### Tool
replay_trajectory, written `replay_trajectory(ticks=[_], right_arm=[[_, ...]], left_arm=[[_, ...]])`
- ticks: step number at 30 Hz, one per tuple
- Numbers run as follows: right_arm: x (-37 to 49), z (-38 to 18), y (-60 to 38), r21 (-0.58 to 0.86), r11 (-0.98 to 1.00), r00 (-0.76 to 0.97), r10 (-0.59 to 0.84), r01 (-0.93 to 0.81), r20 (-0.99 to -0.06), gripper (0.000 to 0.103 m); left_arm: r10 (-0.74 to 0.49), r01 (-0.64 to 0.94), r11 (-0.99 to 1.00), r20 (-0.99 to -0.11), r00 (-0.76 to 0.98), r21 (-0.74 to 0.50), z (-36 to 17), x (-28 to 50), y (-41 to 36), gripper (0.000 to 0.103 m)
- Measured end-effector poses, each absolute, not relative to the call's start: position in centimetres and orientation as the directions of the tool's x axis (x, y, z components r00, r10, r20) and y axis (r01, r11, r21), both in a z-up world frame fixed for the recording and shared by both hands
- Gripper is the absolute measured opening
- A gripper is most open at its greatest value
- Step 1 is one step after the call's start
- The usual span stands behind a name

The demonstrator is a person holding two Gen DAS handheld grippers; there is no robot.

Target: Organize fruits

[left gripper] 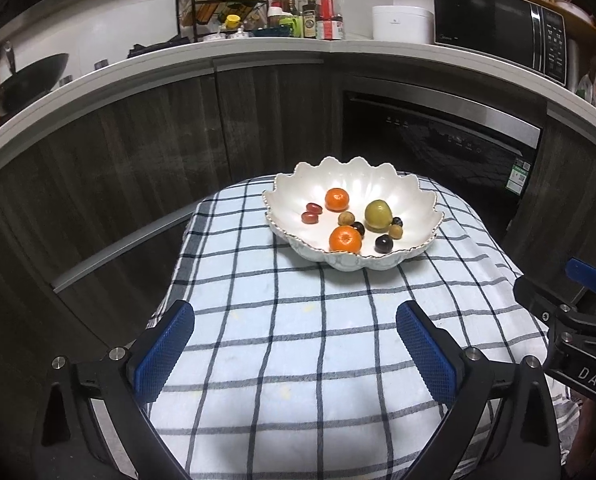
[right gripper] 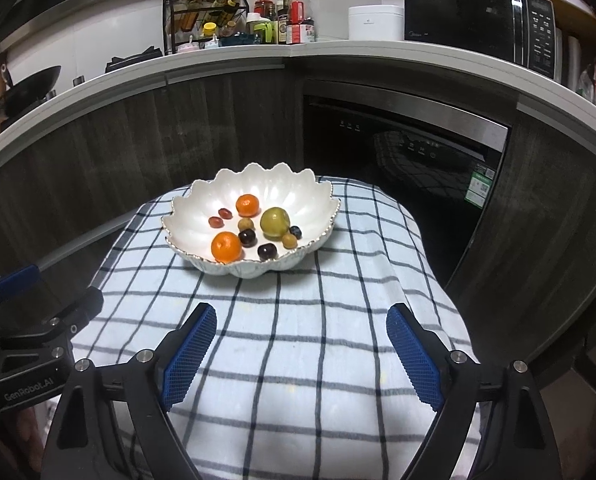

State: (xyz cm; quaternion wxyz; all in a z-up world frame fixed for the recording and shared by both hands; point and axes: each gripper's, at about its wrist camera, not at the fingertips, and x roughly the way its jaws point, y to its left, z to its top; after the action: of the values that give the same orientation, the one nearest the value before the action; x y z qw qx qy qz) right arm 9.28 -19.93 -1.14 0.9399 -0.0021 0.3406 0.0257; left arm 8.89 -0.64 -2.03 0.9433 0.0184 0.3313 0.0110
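Kitchen interior, dim. A white worktop [left gripper: 258, 46] runs above dark wood-grain cabinet doors [left gripper: 146, 148]. A black microwave [left gripper: 501, 28] stands at right, a wire spice rack [left gripper: 222, 10] with bottles at centre, a wok [left gripper: 30, 76] at left. Built-in dishwasher [left gripper: 449, 148] below.

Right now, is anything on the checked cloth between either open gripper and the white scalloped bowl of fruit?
Nothing visible. Only bare blue-and-white checked cloth lies between the left gripper and the white scalloped bowl, and likewise ahead of the right gripper. Both stand open, holding nothing.
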Motion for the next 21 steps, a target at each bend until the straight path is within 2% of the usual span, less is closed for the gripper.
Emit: replay_trajectory(ticks=[21], right_arm=[[5.3, -0.7, -20.5, 0.001, 1.000, 0.794, 0.025, -0.031, -0.607, 0.088]], left_arm=[[0.072, -0.063, 0.997, -0.607, 0.791, 0.036, -3.0, 4.3, -0.3, 0.103]])
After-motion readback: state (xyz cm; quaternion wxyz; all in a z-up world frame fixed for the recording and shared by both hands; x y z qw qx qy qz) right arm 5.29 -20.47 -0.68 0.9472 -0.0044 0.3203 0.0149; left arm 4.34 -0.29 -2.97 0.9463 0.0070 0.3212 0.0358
